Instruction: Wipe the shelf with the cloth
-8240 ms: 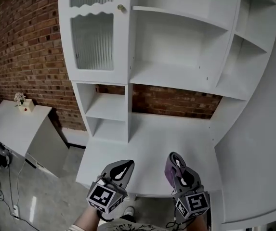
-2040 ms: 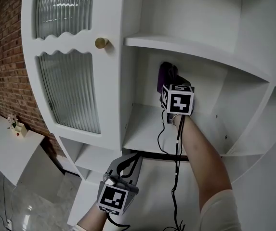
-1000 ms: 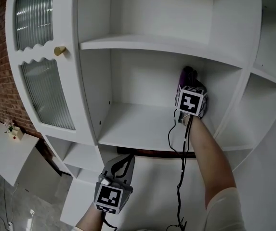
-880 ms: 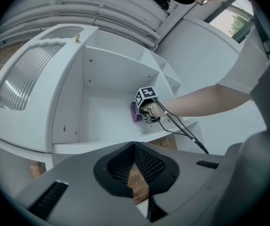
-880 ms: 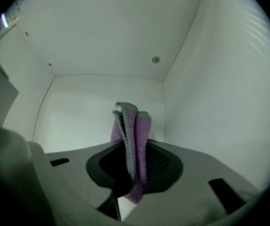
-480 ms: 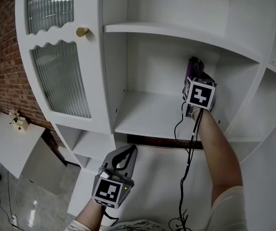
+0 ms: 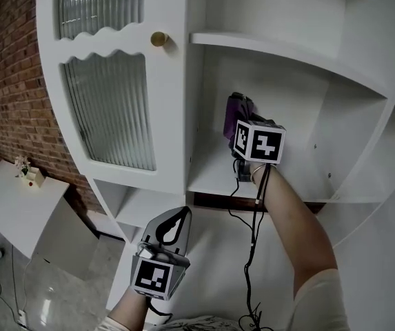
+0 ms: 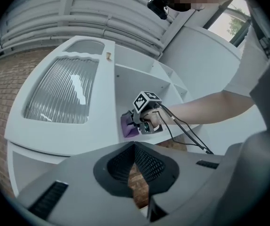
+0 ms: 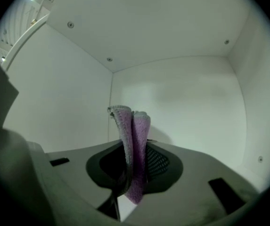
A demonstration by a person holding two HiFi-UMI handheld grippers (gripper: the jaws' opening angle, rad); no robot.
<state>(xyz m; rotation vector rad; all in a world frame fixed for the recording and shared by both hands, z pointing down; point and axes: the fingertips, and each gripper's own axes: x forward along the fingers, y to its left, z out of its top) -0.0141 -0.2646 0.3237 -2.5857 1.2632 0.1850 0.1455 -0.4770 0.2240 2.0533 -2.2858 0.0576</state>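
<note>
Head view: the right gripper (image 7: 244, 128), carrying its black-and-white marker cube, reaches into the middle compartment of a tall white wooden shelf unit (image 7: 214, 174). Its jaws are clamped on a folded purple terry cloth (image 7: 233, 112). The cloth is held up near the compartment's left wall, above the shelf board. A black cable (image 7: 254, 216) hangs from this gripper along the forearm. Just left of the compartment stands a white cabinet door with ribbed glass (image 7: 111, 109) and a round brass knob (image 7: 158, 38). The left gripper (image 7: 176, 221) is held low, well apart from the shelves, over the white table (image 7: 211, 254) below them. A red brick wall (image 7: 11, 81) lies to the left.

Left gripper view: the left gripper (image 8: 135, 149) has its jaws together with nothing between them. Beyond it are the ribbed glass door (image 8: 61, 95) and the purple cloth (image 8: 127, 126).

Right gripper view: the right gripper (image 9: 132, 173) pinches the cloth (image 9: 135, 135), which stands upright and points at the compartment's back-left corner. Whether it touches the wall cannot be told.
</note>
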